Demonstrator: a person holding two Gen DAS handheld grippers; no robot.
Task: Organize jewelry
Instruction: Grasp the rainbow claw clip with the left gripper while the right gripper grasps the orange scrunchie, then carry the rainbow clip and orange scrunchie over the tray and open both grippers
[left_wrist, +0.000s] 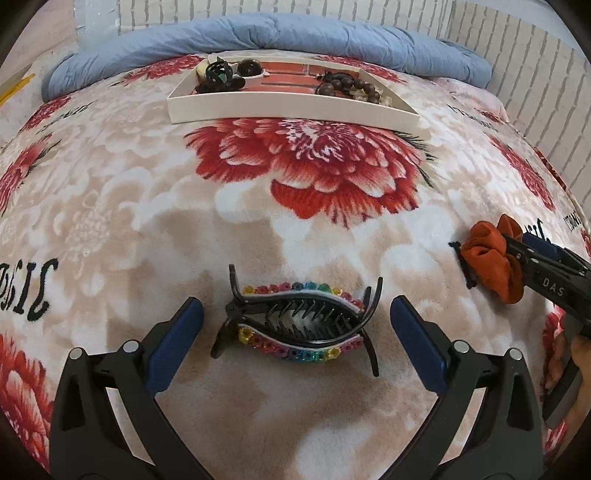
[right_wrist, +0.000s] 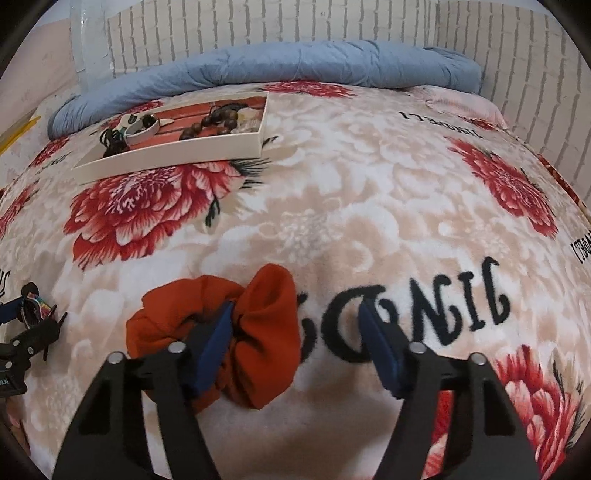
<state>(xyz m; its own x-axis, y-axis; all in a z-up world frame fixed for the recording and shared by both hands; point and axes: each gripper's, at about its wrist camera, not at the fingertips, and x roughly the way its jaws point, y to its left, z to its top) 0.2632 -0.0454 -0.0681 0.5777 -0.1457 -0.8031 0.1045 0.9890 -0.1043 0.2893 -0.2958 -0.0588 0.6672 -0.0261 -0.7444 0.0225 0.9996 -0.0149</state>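
Left gripper (left_wrist: 295, 332) sits wide open around the stiff, snaggy rhinestone hair claw (left_wrist: 298, 320) on the blanket (left_wrist: 147, 206), so grab its spine, while the half-open right gripper (right_wrist: 297, 345) straddles the squishy orange scrunchie (right_wrist: 221, 332).

The scrunchie (right_wrist: 221, 332) hides partly behind the right gripper's left finger (right_wrist: 214, 343); at nine o'clock, the hair clip (right_wrist: 37, 314) is mostly hidden behind the left gripper (right_wrist: 22, 325).

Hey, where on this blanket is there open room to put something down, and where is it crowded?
Open: the wide stretch of floral blanket between the white tray and the rainbow hair clip, and the stretch right of the tray, up to the blue duvet. Crowded: inside the tray, and around the orange scrunchie where the right gripper sits.
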